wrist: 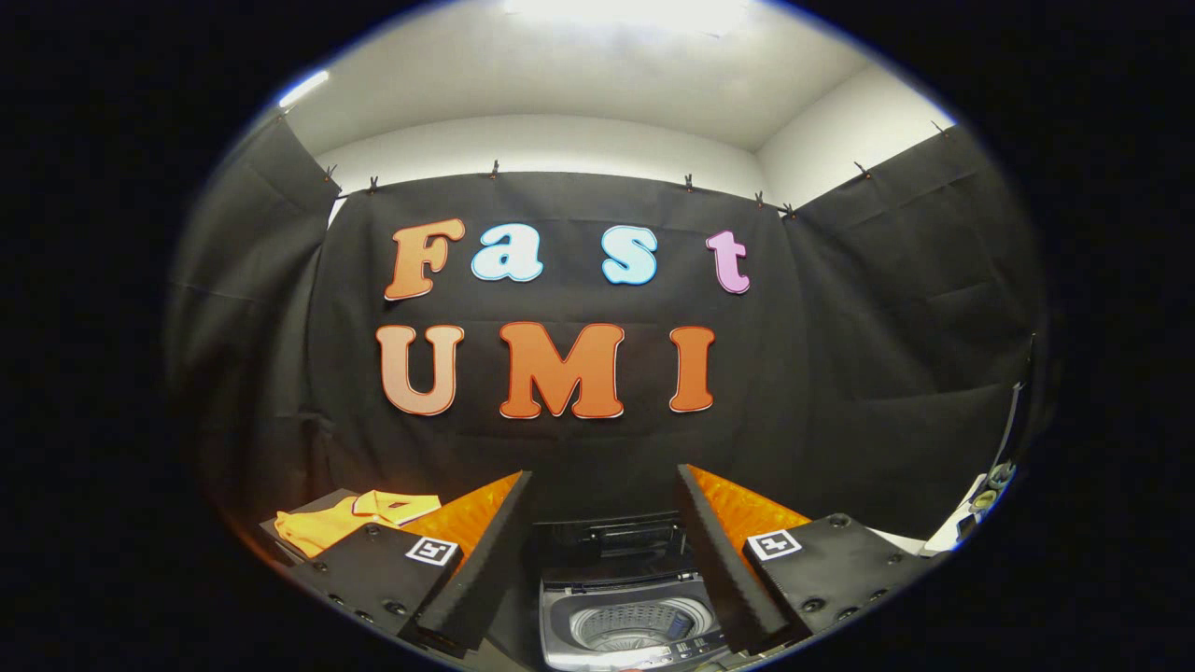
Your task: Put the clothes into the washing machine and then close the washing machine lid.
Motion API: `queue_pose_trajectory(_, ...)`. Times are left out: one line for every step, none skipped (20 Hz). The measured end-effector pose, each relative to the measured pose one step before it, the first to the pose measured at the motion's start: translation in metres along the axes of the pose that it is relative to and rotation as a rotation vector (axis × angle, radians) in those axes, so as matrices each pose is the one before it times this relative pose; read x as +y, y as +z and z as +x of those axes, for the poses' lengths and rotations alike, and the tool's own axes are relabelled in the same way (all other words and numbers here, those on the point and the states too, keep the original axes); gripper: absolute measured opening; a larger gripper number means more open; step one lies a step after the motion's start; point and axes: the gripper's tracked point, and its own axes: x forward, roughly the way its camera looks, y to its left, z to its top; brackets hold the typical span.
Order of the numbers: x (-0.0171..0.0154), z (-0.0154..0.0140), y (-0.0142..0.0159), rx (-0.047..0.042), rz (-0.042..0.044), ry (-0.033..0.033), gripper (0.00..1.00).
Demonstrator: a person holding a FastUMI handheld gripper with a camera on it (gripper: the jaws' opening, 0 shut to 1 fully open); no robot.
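Observation:
A small grey top-loading washing machine [624, 616] stands low between my two fingers, its lid [611, 539] raised at the back and its ribbed drum [637, 623] open to view. A folded yellow shirt [350, 518] with a collar lies on a dark surface beyond my left finger, off to the left of the machine. My gripper [605, 560] is open, held above and in front of the machine, with nothing between its fingers.
Black cloth walls close the booth on the back and both sides. A pale surface with small items [976, 509] lies at the far right. The shirt rests on a dark stand [280, 537] left of the machine.

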Motion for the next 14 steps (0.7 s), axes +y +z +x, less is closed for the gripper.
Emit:
queue_pose_trajectory(0.00088, 0.00032, -0.00043, -0.00117, 0.00160, 0.00253, 0.97)
queue_pose_trajectory(0.00130, -0.00021, -0.00010, -0.00379, 0.00218, 0.00241, 0.97)
queue_pose_trajectory(0.00062, -0.00029, 0.00140, -0.00137, 0.00064, 0.00286, 0.97)
queue_pose_trajectory(0.00101, 0.00057, -0.00038, 0.00084, 0.00038, 0.00286, 0.97)
queue_pose_trajectory(0.00266, 0.00124, 0.00001, -0.00376, 0.00217, 0.00266, 0.97)
queue_pose_trajectory(0.00197, -0.00054, 0.00043, -0.00325, 0.00322, 0.00352, 0.97)
queue_pose_trajectory(0.00203, -0.00072, 0.00086, -0.00126, 0.00045, 0.00550, 0.97)
queue_pose_trajectory(0.00093, -0.00057, 0.00062, -0.00341, -0.00159, 0.00084, 0.97)
queue_pose_trajectory(0.00031, 0.00006, 0.00105, -0.00373, -0.00308, 0.00066, 0.97)
queue_pose_trajectory(0.00134, -0.00115, 0.00190, -0.00478, -0.00367, 0.00249, 0.97)
queue_pose_trajectory(0.00108, -0.00080, 0.00255, -0.00512, -0.00425, 0.00097, 0.97)
queue_pose_trajectory(0.00053, -0.00148, 0.00015, -0.00396, -0.00423, 0.00057, 0.97)
queue_pose_trajectory(0.00212, -0.00037, 0.00218, -0.00340, -0.00429, 0.00070, 0.97)
queue_pose_trajectory(0.00095, -0.00004, 0.00140, -0.00385, -0.00307, 0.00096, 0.97)
